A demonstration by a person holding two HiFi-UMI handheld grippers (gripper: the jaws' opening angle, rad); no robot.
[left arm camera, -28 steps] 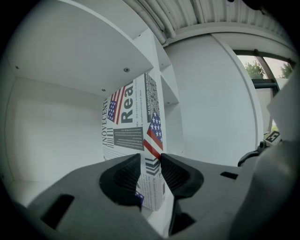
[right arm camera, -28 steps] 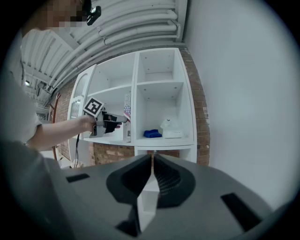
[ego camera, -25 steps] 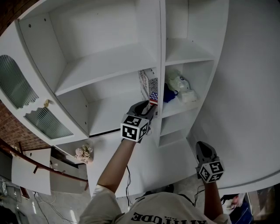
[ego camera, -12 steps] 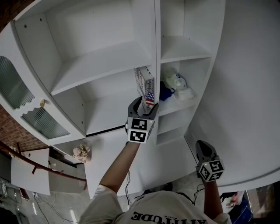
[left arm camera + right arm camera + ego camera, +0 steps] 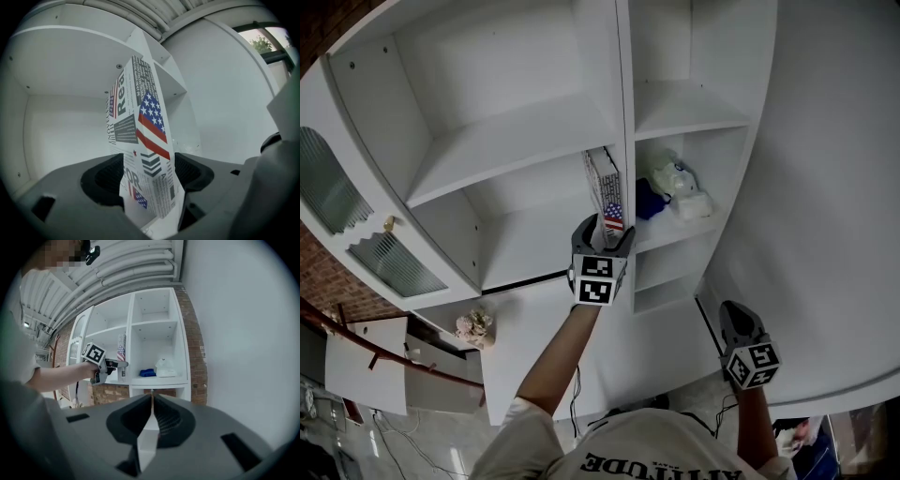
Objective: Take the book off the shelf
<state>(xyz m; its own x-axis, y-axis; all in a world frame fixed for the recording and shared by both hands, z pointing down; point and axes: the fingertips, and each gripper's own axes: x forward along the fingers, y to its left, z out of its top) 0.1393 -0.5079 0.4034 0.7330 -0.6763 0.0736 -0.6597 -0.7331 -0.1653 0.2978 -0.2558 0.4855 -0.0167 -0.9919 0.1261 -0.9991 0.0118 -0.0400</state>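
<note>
The book (image 5: 606,190), white with print and a stars-and-stripes flag, stands upright on the white shelf (image 5: 530,239) against the divider. My left gripper (image 5: 607,229) is up at its lower end; the book (image 5: 143,140) stands between the jaws. The jaws are opening, with a gap showing on each side of the book, so the pads do not press on it. From the right gripper view the left gripper (image 5: 115,364) reaches the book (image 5: 121,347) at shelf height. My right gripper (image 5: 733,317) hangs low on the right, shut and empty (image 5: 152,413).
The compartment right of the divider holds a blue cloth (image 5: 649,202) and a white bag (image 5: 680,180). A ribbed glass door (image 5: 337,192) hangs open at the left. Dried flowers (image 5: 476,326) sit on the lower counter. A white wall (image 5: 825,187) runs along the right.
The left gripper's jaws have spread wider around the book, and the gripper has turned from tilted to square-on. The right gripper has stayed where it was.
</note>
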